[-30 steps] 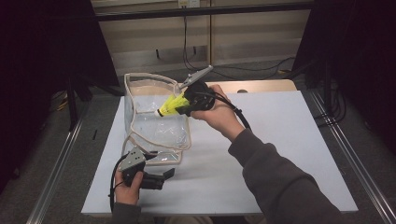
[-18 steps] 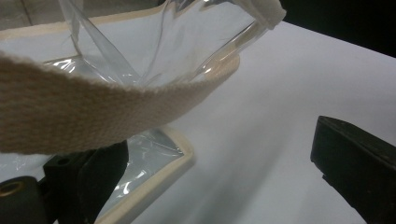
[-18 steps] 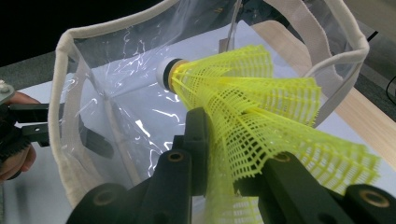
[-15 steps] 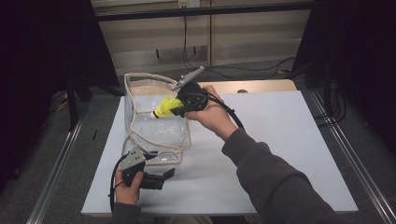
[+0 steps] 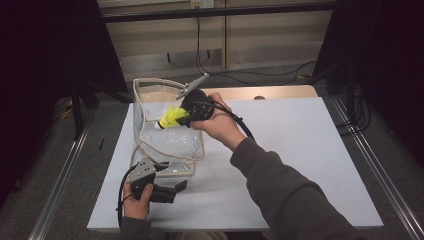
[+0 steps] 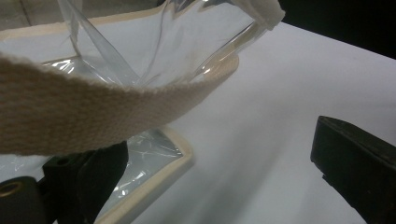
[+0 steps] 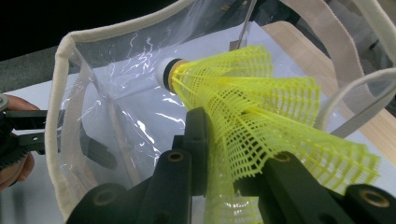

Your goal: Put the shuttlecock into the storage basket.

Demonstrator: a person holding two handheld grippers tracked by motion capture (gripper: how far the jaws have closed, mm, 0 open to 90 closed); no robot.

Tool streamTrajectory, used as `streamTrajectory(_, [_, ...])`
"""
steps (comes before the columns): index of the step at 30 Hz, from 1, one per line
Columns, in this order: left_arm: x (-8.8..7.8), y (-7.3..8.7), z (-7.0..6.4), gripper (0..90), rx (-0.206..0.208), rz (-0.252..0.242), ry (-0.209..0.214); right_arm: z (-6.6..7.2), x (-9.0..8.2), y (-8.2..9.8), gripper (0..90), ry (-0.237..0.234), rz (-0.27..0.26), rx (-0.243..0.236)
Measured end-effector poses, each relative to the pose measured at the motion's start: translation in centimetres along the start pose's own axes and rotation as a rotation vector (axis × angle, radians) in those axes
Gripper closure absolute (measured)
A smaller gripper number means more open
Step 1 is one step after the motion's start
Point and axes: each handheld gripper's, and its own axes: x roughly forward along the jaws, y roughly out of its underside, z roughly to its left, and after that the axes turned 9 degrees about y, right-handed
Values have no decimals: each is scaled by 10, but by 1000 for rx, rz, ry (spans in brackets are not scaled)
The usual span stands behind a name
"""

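Observation:
A yellow mesh shuttlecock [image 5: 170, 119] with a white cork tip is pinched at its skirt by my right gripper [image 5: 181, 117], which is shut on it. It hangs tip-first over the open mouth of a clear plastic bag [image 5: 170, 145] with beige trim, standing on the white table [image 5: 300, 150]. In the right gripper view the shuttlecock [image 7: 252, 107] sits between the right gripper's [image 7: 224, 154] jaws, with the bag rim [image 7: 60, 93] beyond. My left gripper [image 5: 175, 178] rests at the bag's near bottom corner, open. In the left gripper view, the left gripper's [image 6: 217, 144] jaws stand wide apart below a beige strap [image 6: 70, 112].
A wooden board [image 5: 280, 92] lies along the table's far edge behind the bag. Cables [image 5: 235, 75] run over the floor beyond it. Metal rails flank the table on both sides, and the surroundings are dark. Bare white tabletop stretches to the right of the bag.
My right hand has carried the shuttlecock leftward and slightly down, farther over the bag's mouth. The left gripper and the bag have stayed where they were.

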Motion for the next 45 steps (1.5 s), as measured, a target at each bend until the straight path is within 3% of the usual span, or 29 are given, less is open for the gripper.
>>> streamTrajectory(45, [0,0,-1,40,-7,0,2,10,36,-6,788,-12,30,-2])
